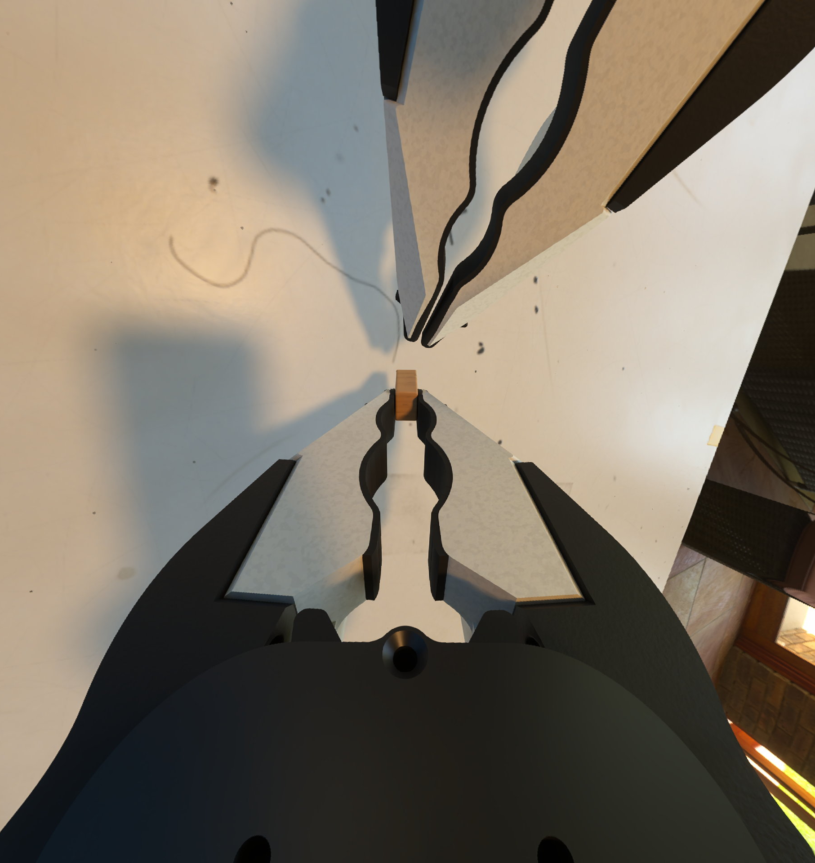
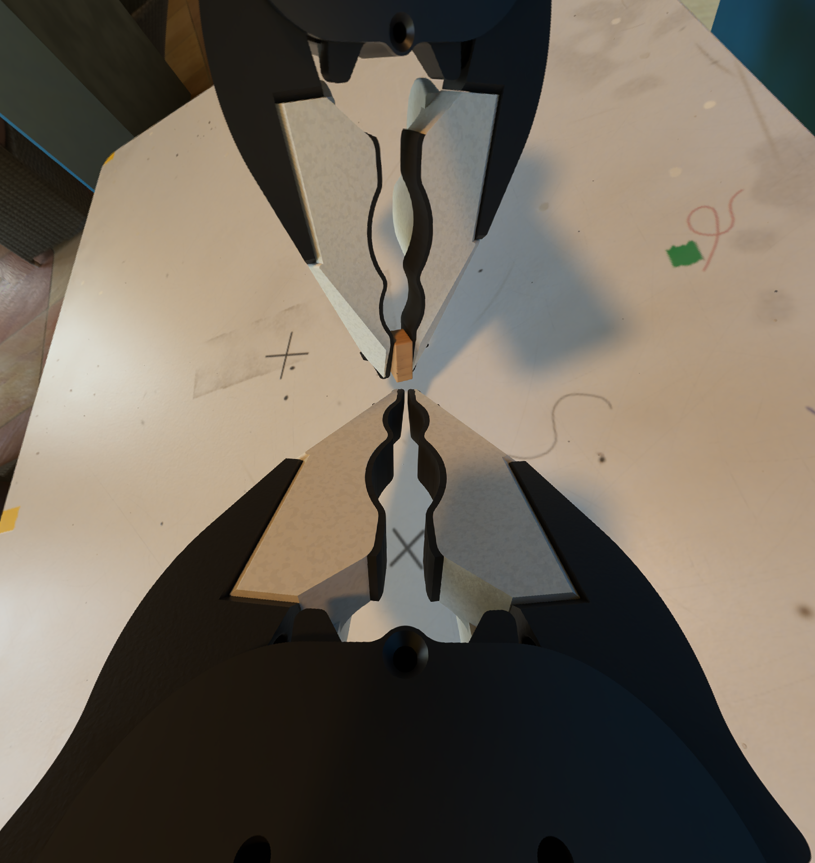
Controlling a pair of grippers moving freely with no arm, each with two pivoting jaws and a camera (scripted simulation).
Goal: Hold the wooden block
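Wooden block [image 1: 406, 395]: small, light brown, pinched upright between the tips of the left gripper [image 1: 406, 397] — its far end sticks out past the fingertips, above the table [image 1: 116, 187].
Left gripper: jaws drawn in on the block's two sides; from the right wrist view it enters from the top, block [image 2: 401, 356] at its tips.
Right gripper [image 2: 405, 397]: tips nearly together with only a thin slit between, nothing in it, just short of the block and not touching it. In the left wrist view it [image 1: 418, 337] comes in from above, tips pointing at the block.
Table: pale, scuffed, speckled with dark spots.
Writing and marks: no brand or readable label — only a pen cross [image 2: 286, 355], a second cross [image 2: 406, 547] under the right gripper, a dark squiggle [image 2: 569, 422], a red scribble [image 2: 716, 224].
Tape: green scrap [image 2: 684, 254] beside the red scribble; yellow scrap [image 2: 8, 519] at the table edge.
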